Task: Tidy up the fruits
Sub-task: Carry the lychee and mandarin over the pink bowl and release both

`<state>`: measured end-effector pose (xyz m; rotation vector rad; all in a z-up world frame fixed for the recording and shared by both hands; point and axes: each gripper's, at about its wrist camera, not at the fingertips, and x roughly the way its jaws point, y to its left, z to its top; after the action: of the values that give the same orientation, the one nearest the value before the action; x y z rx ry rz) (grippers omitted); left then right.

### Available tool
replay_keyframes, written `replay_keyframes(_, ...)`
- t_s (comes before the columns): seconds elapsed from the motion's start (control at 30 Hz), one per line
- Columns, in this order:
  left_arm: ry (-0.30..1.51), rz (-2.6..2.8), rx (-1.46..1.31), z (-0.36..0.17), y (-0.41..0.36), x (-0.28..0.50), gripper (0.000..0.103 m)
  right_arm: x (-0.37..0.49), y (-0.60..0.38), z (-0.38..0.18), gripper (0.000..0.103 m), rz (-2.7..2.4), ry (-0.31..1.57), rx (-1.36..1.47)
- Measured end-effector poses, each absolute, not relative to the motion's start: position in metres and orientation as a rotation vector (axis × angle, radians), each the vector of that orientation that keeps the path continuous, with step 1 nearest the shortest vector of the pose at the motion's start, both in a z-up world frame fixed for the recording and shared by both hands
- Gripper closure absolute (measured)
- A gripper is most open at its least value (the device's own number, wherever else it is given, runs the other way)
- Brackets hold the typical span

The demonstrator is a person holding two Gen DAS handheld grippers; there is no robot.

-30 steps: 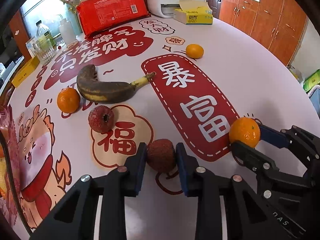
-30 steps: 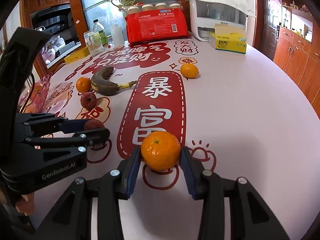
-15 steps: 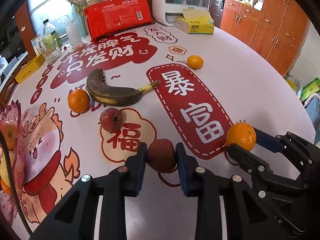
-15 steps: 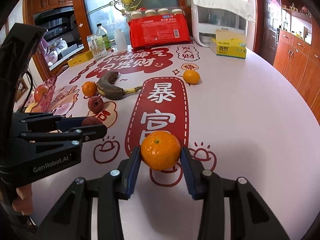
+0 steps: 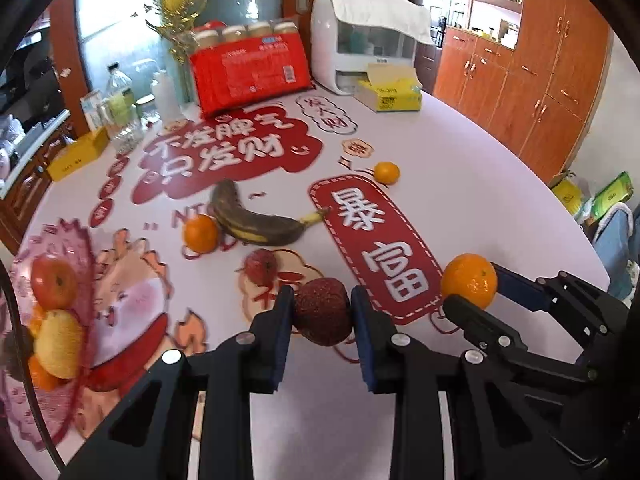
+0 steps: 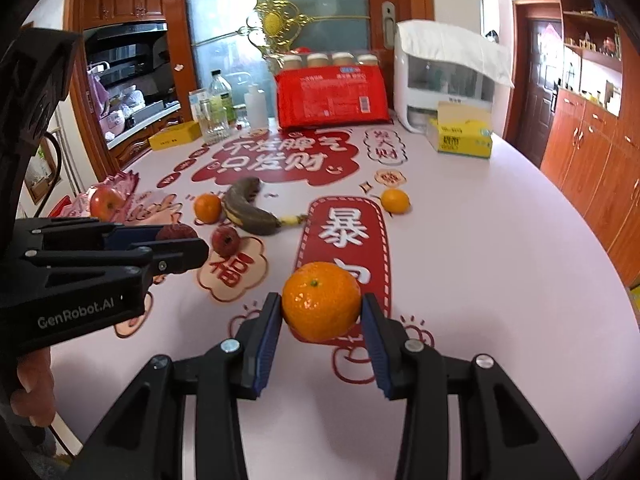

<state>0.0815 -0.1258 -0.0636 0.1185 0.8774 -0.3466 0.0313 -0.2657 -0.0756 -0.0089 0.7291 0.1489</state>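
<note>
My left gripper [image 5: 322, 310] is shut on a dark red lychee [image 5: 322, 311] and holds it above the table. It also shows in the right wrist view [image 6: 176, 246]. My right gripper [image 6: 321, 307] is shut on an orange mandarin [image 6: 321, 301], lifted off the table; it also shows in the left wrist view [image 5: 470, 286]. On the table lie a browned banana [image 5: 256, 224], a mandarin [image 5: 200, 233] left of it, a second lychee [image 5: 260, 266] and a far mandarin [image 5: 387, 172]. A pink fruit tray [image 5: 86, 248] at the left holds an apple [image 5: 54, 282] and other fruit.
At the back stand a red package [image 5: 248, 74], a white appliance [image 5: 368, 40], a yellow tissue box [image 5: 390, 92], bottles [image 5: 120, 112] and a small yellow box [image 5: 78, 154]. Wooden cabinets [image 5: 532, 92] line the right. The table edge curves away on the right.
Both grippers have risen with their fruit, so the table looks farther off. The pink fruit tray has come into view at the left.
</note>
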Motion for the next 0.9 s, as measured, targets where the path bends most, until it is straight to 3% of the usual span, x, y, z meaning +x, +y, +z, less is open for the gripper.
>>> replay_keyframes(0.9, 0.764, 0.105, -0.026, 0.027, 0.093, 0.069, 0.076, 0.080, -0.071, 0.023, 0.062, 0.536, 0.579, -0.144)
